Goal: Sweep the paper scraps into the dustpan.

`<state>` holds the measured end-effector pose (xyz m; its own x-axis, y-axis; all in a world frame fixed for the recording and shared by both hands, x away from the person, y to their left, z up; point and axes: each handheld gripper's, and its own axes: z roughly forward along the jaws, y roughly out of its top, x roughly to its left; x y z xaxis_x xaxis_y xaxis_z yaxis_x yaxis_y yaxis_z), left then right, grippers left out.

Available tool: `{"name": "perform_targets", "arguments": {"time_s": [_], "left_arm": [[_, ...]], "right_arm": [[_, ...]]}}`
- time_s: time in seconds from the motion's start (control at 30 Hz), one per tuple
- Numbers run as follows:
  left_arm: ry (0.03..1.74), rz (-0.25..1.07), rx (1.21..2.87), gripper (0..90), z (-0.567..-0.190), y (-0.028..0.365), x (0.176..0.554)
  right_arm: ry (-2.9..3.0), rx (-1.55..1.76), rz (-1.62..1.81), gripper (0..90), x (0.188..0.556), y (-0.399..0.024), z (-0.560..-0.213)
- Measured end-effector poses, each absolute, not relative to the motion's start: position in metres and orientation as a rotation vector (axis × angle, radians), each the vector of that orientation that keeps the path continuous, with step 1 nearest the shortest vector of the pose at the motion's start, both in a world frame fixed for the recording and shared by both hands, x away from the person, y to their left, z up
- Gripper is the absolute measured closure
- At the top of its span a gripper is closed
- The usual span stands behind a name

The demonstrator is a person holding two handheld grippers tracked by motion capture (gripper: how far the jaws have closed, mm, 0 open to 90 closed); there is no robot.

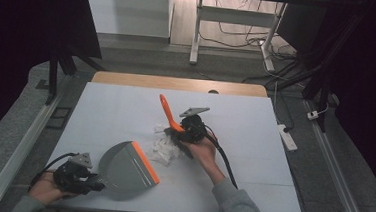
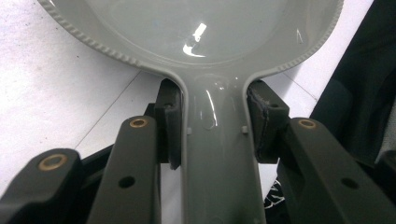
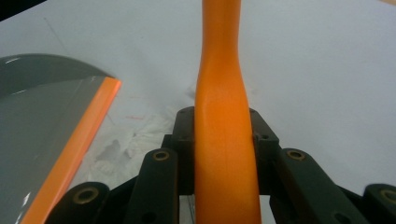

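Over on the left, the left gripper [image 1: 83,178] sits low at the near edge of the desk [image 1: 254,130], and its jaws are clamped tight on the handle of the grey dustpan [image 1: 124,169] — the left gripper view shows both pads pressed against the narrow grey stem with no gap at all. The pan lies flat on the desk, its orange lip [image 1: 145,161] turned toward the middle, ready to receive. Just beyond that lip, near but not yet on it, lies the pile of white paper scraps [image 1: 165,147], crumpled and bunched together — too jumbled to count piece by piece. Moving right, the right gripper [image 1: 186,131] hangs over the far side of that pile, jaws closed firmly round the orange brush handle [image 1: 166,110], which sticks up and away; the bristle end is hidden behind the gripper and the scraps. By my reading the sweep is in its early to middle stretch: the scraps look gathered, but nothing shows inside the pan, so the push across the lip and the lift are still to come. The tally: one dustpan, one brush, one heap of scraps, two grippers, both gripping.
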<state>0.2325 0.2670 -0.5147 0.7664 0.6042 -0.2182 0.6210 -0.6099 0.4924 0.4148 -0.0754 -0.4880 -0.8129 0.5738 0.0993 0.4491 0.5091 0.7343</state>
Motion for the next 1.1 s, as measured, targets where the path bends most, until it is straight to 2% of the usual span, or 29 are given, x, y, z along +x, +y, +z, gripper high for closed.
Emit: {"name": "perform_targets", "arguments": {"time_s": [0.9, 1.1], "left_arm": [[0.906, -0.044, 2.413, 61.3, -0.516, 0.259, 0.237], [0.907, -0.038, 2.407, 61.3, -0.516, 0.259, 0.237]], "right_arm": [[2.751, 0.72, 1.293, 70.3, 0.379, -0.028, -0.487], [2.682, 0.726, 1.378, 70.3, 0.379, -0.04, -0.469]]}}
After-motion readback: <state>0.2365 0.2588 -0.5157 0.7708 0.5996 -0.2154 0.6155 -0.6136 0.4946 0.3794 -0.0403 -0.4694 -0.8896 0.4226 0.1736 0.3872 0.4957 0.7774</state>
